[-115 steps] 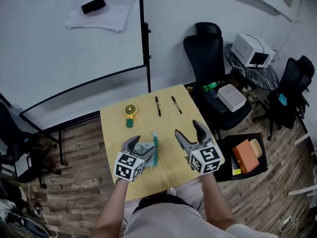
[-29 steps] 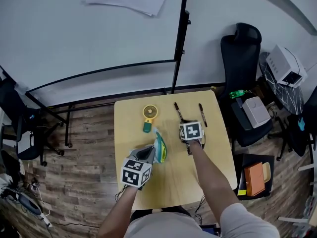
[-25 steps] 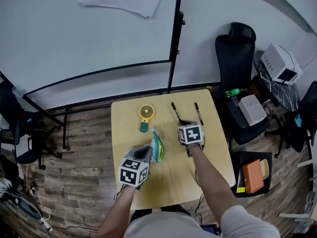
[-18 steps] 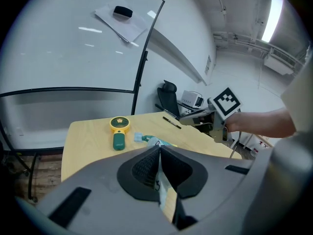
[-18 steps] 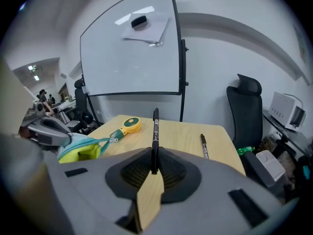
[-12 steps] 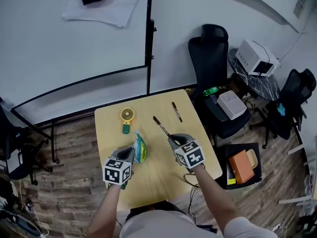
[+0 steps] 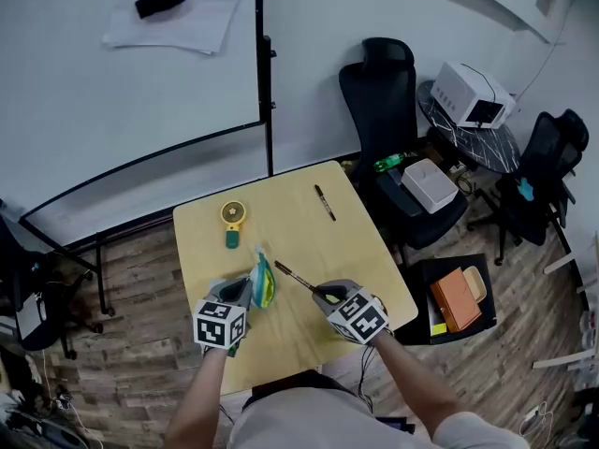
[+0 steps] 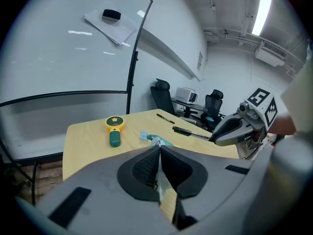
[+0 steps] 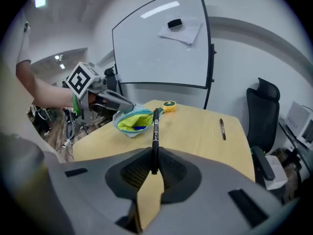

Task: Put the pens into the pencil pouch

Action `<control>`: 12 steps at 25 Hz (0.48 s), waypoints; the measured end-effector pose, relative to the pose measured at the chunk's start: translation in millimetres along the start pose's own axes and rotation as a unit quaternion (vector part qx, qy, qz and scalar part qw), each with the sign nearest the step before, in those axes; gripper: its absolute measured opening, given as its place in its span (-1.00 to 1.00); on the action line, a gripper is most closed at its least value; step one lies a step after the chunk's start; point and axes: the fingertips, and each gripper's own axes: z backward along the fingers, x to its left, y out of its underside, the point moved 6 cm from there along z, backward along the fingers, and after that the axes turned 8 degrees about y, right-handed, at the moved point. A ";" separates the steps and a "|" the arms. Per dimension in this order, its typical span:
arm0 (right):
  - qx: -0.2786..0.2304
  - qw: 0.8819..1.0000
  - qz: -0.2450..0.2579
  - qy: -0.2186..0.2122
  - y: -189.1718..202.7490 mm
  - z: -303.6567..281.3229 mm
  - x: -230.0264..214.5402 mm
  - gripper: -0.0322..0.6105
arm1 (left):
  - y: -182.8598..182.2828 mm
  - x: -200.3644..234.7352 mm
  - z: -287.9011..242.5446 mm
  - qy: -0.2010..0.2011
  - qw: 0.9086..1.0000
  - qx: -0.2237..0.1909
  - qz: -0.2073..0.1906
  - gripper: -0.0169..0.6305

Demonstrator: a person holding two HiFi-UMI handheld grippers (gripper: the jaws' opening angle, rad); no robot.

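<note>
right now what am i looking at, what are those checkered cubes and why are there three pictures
There is no robot here. A person holds a two-jaw hand tool in each hand, and the patterned cubes are part of those tools. One picture comes from a camera on the person's head, looking down. The other two come from cameras riding on each tool, looking along its jaws. On the wooden table lie a small yellow and green hand fan and one black pen. The left gripper pinches the edge of a teal pencil pouch, whose mouth is open. The right gripper grips a second black pen, pointed toward the pouch.
</note>
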 end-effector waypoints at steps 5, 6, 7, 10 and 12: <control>0.042 0.997 0.037 -0.044 7.6 -6.2 17.7 -0.76 | 2.0 -3.5 1.6 0.001 1.000 -0.004 -0.003 -0.91; 0.052 0.996 0.045 -0.053 8.3 -8.2 20.9 -0.76 | 2.0 -4.6 1.5 0.002 1.000 -0.004 -0.004 -0.91; 0.062 0.995 0.054 -0.061 9.0 -10.2 23.9 -0.76 | 2.0 -5.9 1.2 0.003 1.000 -0.004 -0.006 -0.91; 0.085 0.990 0.080 -0.081 7.6 -16.2 32.8 -0.76 | 2.7 -10.8 0.3 0.011 1.000 0.001 -0.015 -0.91; 0.090 0.987 0.099 -0.092 4.1 -21.4 39.0 -0.76 | 4.8 -15.2 -0.1 0.020 1.000 0.005 -0.021 -0.91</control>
